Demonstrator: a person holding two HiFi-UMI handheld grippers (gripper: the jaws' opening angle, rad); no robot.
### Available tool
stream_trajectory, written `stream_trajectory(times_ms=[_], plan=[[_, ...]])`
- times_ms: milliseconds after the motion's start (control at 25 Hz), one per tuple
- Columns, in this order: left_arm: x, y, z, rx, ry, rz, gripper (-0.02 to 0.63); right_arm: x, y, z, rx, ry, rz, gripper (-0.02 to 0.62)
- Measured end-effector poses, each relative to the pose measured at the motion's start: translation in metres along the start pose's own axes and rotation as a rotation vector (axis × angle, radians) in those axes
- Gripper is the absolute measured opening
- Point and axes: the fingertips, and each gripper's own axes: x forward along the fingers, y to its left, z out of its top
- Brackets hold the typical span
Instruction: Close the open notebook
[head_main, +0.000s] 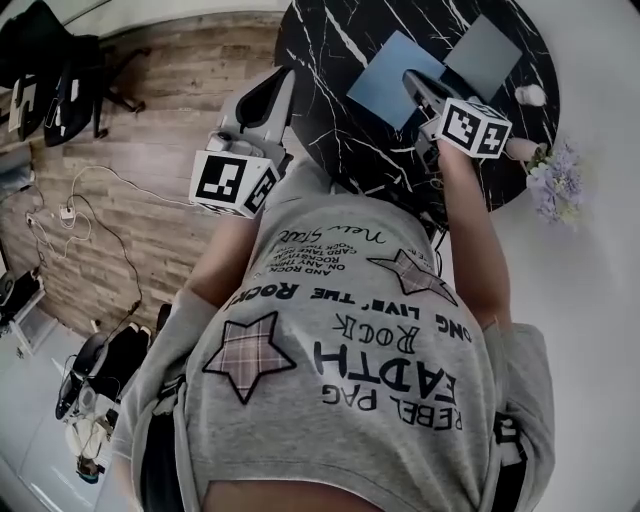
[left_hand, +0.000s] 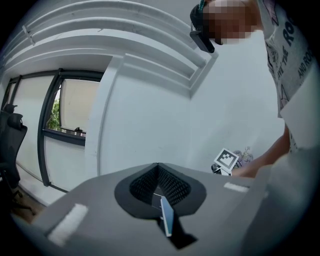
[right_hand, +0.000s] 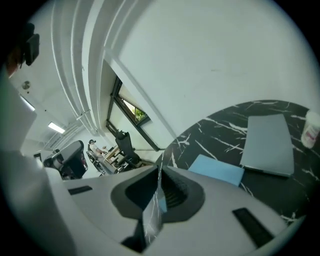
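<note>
Grey T-shirt (head_main: 350, 380) on the person fills the head view from 4 to 8 o'clock; beyond it, at 12 to 1 o'clock, stands the round black marble worktop (head_main: 330, 130); on it a blue notebook (head_main: 390, 85) lies flat and, as far as I can see, already shut; a grey book (head_main: 483, 55) lies just beside it at its 2 o'clock, also shut; which of the two the task means I cannot say for sure. Over the blue notebook's right edge hangs the right claw (head_main: 412, 80), jaws pressed together on nothing; the left claw (head_main: 283, 78) sits at the worktop's left rim, at 11 o'clock, jaws likewise together and empty.

Two things could go wrong, I judge; a closed claw lowered onto the cover could skid the notebook over the smooth marble toward the grey book or the rim; the right forearm, swung out toward 3 o'clock, could knock the small white bottle (head_main: 530, 95) or the flowers (head_main: 555, 180).

The right gripper view shows its claw raised clear of the notebook and the grey book's thick edge, both of which the head view flattens; the left gripper view shows no worktop at all, only wall (left_hand: 150, 115), window (left_hand: 65, 110) and the right claw's marker cube (left_hand: 226, 160); only the head view shows the wooden floor (head_main: 150, 100).
</note>
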Motion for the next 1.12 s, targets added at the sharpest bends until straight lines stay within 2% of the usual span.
stream_trajectory(times_ms=[160,440,880,960,1120], plan=[[0.007,0.003,0.007,0.019,-0.013,-0.009,0.005,-0.033,0.014,0.034,-0.085,-0.128,-0.045,0.025],[0.024,0.001,0.029,0.045,-0.042,-0.046,0.005,-0.101,0.038,0.086,-0.162,-0.361,-0.082,0.025],[0.049,-0.027,0.081,0.093,-0.096,-0.158,0.005,-0.175,0.064,0.114,-0.507,-0.433,-0.32,0.025],[0.051,-0.028,0.091,0.094,-0.112,-0.17,0.005,-0.187,0.072,0.118,-0.543,-0.453,-0.349,0.025],[0.054,-0.032,0.101,0.103,-0.134,-0.194,0.005,-0.213,0.084,0.123,-0.552,-0.499,-0.385,0.02]])
